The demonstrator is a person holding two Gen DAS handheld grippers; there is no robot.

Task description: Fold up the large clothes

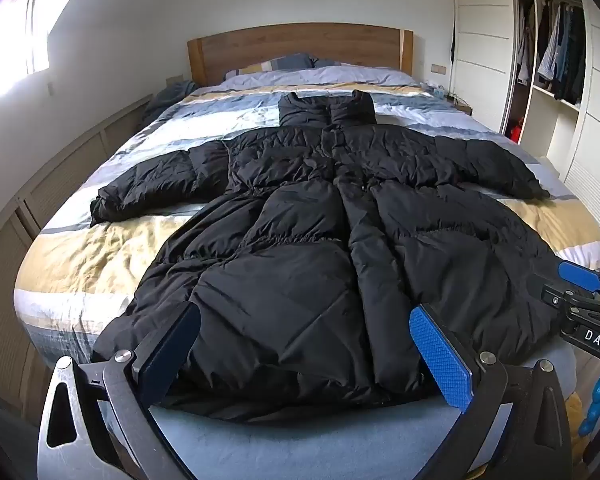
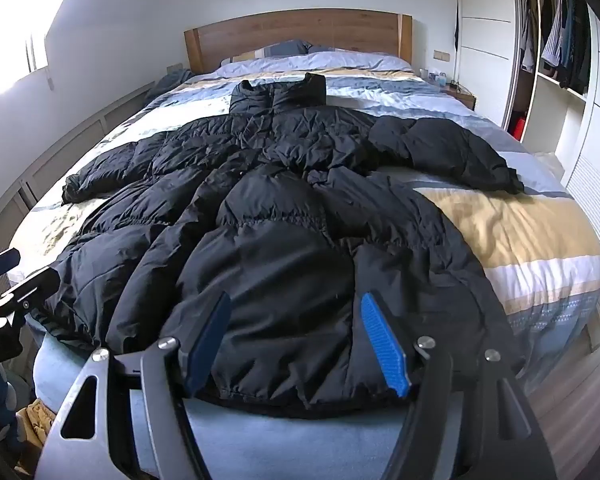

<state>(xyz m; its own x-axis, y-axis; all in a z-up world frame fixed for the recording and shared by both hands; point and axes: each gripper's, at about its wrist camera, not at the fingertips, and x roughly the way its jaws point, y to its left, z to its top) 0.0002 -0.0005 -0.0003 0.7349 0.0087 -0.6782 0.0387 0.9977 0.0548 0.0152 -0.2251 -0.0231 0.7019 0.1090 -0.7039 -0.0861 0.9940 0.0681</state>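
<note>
- My left hand-held gripper (image 1: 304, 354): jaws spread wide, nothing clamped. Angled down at the near hem of the black puffer coat (image 1: 324, 240); the hem's left half bulges between the pads, no pinch visible.
- My right hand-held gripper (image 2: 296, 342): jaws also apart, a bit narrower than the left, holding nothing. Aimed at the hem's right half, fabric mounding up between the blue pads (image 2: 384, 344) without being squeezed.
- Each one shows at the edge of the other's view, so they sit side by side along the hem. My read: staged for a two-point grab so the bottom edge lifts evenly.
- Coat lies flat, front up, directly ahead of both. Hem nearest me at the bed's foot, collar (image 1: 328, 110) farthest, toward the headboard (image 1: 300, 48).
- Sleeves are spread out: left sleeve (image 1: 148, 188) ahead and off to the left, right sleeve (image 1: 500, 168) ahead and to the right. Looks laid out on purpose as the start pose; no fold made yet.
- Under it, a striped duvet (image 1: 84, 256) on the bed; plenty of bare cover on both sides for folding.
- Padding is thick and slippery-looking; I'd guess wide jaws are needed to take in a full bite of hem.
- Farther out: window (image 1: 8, 40) ahead-left, open wardrobe (image 1: 556, 52) with hanging clothes ahead-right. Neither in the way.
</note>
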